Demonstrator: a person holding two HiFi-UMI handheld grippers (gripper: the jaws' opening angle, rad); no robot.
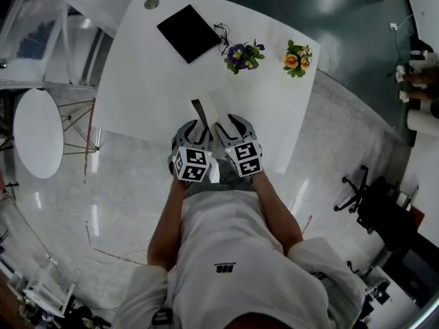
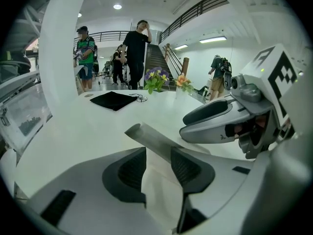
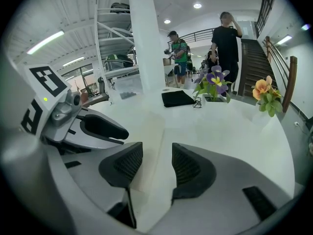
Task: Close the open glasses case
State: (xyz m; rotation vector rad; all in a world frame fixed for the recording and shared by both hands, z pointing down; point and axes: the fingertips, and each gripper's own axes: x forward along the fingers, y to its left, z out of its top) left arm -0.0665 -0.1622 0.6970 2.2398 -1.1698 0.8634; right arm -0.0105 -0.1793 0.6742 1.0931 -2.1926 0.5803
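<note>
The case (image 1: 202,115) is seen at the near edge of the desk (image 1: 151,81), open, with its grey lid (image 2: 149,137) raised at a tilt. It is flanked by the 2 tongs, which are held side by side and close together over that edge.

The left tongs (image 1: 197,130) are released. In the left gripper view their jaws are seen apart, the pale body of the case lies between them, and the lid is seen slanting up across the gap toward the left. Whether either pad touches the case cannot be told.

The right tongs (image 1: 232,125) are likewise released. In the right gripper view their jaws are spread, and only a pale surface is seen between them, too faint to be told as case or desk.

Farther back on the desk a black mat (image 1: 188,33) is laid flat. To its right 2 small plants are set, 1 with purple flowers (image 1: 241,55) and 1 with orange flowers (image 1: 296,58), both well apart from the case. In both gripper views several people (image 2: 134,48) are seen standing beyond the desk, near a staircase (image 2: 156,58).
</note>
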